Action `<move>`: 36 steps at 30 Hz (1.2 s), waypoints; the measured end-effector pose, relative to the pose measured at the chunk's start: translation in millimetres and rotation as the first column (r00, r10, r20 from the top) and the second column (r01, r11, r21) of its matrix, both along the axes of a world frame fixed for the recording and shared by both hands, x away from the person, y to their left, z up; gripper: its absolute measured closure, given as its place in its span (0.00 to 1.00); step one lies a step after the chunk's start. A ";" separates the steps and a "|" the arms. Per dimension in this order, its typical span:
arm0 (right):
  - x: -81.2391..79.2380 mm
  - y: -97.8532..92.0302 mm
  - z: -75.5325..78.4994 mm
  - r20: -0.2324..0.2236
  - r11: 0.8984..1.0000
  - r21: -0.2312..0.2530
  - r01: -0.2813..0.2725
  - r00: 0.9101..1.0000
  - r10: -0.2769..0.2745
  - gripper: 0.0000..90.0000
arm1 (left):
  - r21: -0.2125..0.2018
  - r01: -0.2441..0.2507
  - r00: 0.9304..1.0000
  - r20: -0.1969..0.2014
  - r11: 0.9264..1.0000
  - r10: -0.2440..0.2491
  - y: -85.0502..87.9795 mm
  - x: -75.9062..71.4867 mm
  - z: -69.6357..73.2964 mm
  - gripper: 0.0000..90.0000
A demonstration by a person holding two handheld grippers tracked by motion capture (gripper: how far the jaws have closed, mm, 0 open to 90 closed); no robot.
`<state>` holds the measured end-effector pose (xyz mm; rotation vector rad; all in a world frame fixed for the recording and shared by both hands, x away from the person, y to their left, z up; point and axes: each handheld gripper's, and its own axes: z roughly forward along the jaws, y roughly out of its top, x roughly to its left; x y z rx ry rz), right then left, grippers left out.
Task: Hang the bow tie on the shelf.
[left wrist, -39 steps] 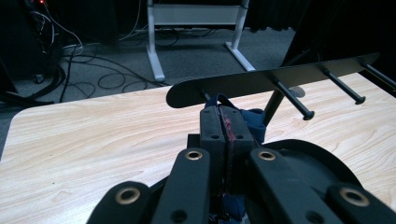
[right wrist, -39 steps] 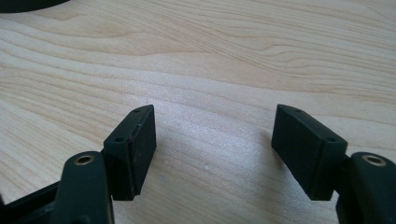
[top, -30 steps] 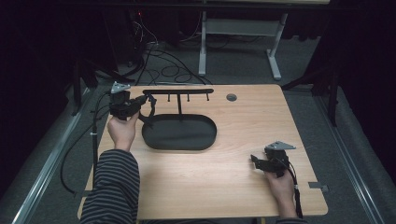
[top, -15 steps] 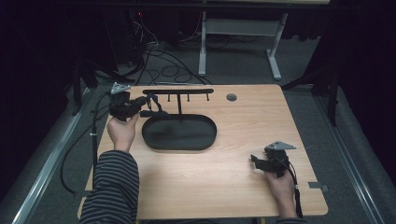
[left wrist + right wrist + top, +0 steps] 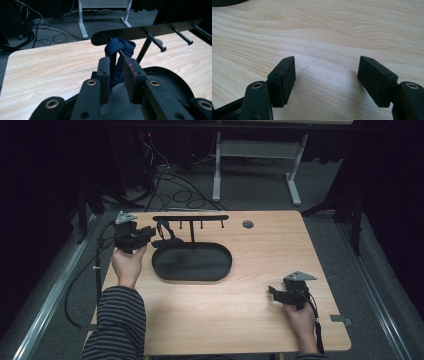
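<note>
Left gripper [image 5: 116, 75] pinches a blue cloth loop [image 5: 120, 47] hanging on the black peg rack [image 5: 190, 218] | right gripper [image 5: 325, 80], jaws spread, over bare wooden table [image 5: 260, 310]

Count on the counter [image 5: 250, 315]: one black rack [image 5: 192, 262], with one oval base and four visible pegs; one blue cloth [image 5: 119, 48]; two grippers [image 5: 150, 234] [image 5: 274, 292].
</note>
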<state>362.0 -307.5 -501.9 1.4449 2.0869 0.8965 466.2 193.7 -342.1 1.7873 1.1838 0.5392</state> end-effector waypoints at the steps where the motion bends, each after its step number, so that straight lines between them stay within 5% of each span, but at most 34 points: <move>1: 0.0 0.0 0.0 0.000 1.000 0.000 0.000 1.000 0.000 0.36 | 0.001 0.002 1.000 0.002 1.000 -0.002 0.0 -1.2 1.0 0.82; 36: 0.1 0.1 0.0 0.001 1.000 -0.003 0.000 1.000 0.000 0.36 | -0.005 0.031 0.999 0.019 1.000 -0.031 9.8 -37.7 10.4 0.71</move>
